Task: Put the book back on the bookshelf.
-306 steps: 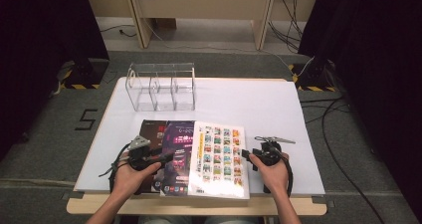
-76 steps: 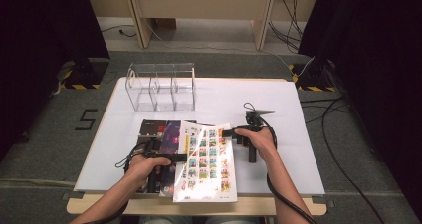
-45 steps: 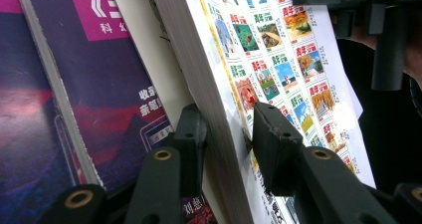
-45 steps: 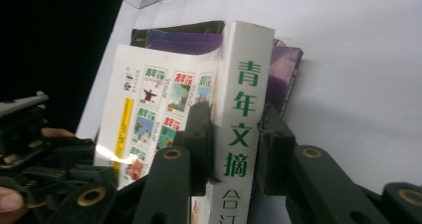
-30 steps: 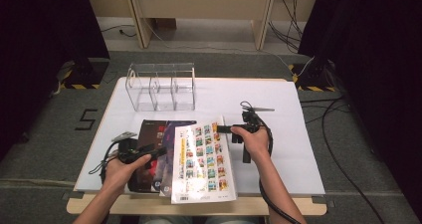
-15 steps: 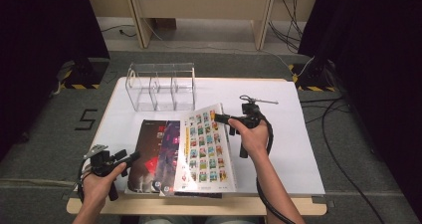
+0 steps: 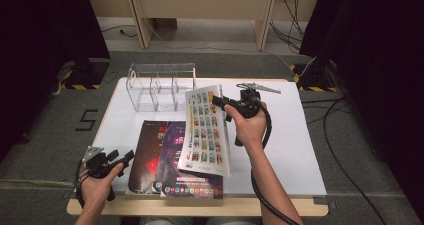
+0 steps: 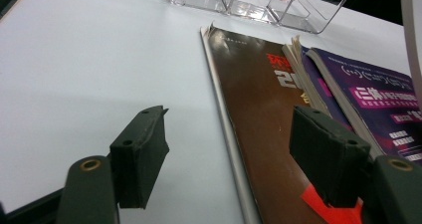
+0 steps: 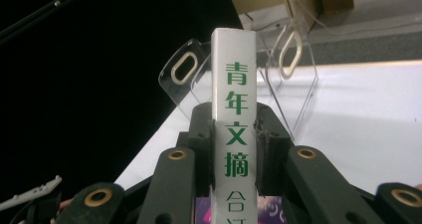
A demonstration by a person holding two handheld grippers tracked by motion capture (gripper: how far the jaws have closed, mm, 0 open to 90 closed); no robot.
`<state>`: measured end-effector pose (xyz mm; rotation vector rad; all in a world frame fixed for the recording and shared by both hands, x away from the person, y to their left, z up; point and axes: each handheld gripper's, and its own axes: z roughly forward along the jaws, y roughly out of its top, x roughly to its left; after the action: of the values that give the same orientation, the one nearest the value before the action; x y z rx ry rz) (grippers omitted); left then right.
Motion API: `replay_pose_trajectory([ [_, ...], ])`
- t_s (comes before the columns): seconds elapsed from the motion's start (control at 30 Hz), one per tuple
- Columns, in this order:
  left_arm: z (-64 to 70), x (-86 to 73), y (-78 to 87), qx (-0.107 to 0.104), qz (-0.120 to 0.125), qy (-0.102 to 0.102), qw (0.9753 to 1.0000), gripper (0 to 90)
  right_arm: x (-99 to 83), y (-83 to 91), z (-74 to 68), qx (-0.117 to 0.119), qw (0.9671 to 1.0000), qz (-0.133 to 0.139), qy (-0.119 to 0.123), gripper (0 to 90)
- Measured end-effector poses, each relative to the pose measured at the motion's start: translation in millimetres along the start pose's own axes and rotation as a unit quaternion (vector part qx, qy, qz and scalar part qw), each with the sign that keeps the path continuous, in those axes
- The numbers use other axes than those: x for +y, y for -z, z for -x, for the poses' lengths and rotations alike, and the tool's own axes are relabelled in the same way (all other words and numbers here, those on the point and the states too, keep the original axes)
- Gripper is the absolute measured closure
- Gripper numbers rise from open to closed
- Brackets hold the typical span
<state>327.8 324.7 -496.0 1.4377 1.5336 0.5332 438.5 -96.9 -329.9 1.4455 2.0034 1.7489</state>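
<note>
Right gripper [image 7: 220,101] was clamped on the spine of the thick magazine [image 7: 206,130]. In the right gripper view the white spine with green Chinese characters [image 9: 234,134] stood between the closed jaws. In the high view, at frame centre, the magazine hung tilted, its back cover of small coloured panels facing the camera and its lower edge over the two magazines beneath. I judged the spine grip was chosen so the pages would hang shut and the volume could go upright into the clear acrylic file rack [image 7: 160,85], which sat just above and left of it in the frame, three slots apparently empty.

Left gripper [image 7: 120,158] sat at lower left of the high view, jaws apart and holding nothing, just beside the left edge of the brown-covered magazine [image 7: 147,155]. The left gripper view showed that cover [image 8: 259,114] running between the open jaws, with the purple-covered magazine [image 8: 368,94] overlapping it to the right. I read this as standing by for the next pick, or steadying the stack.

Surface [image 7: 300,135]: white top with a pale wood edge, otherwise bare. Room: grey carpet floor [image 7: 380,175], black curtains both sides, wooden furniture legs at the top of the frame, cables trailing at right, hazard-striped tape near the far corners.
</note>
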Motion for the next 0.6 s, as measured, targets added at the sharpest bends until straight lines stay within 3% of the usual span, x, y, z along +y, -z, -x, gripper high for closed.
replay_pose_trajectory([
  [0.4,-7.0,-1.0,0.6,0.011,0.007,-0.001,0.9999,30.1,29.2,-15.7,-22.6,-0.005,0.9988,0.047,0.015,73.9],
  [0.6,-10.3,-1.7,1.4,0.019,0.010,-0.002,0.9998,30.2,39.9,-26.4,-29.9,-0.021,0.9966,0.074,0.029,73.9],
])
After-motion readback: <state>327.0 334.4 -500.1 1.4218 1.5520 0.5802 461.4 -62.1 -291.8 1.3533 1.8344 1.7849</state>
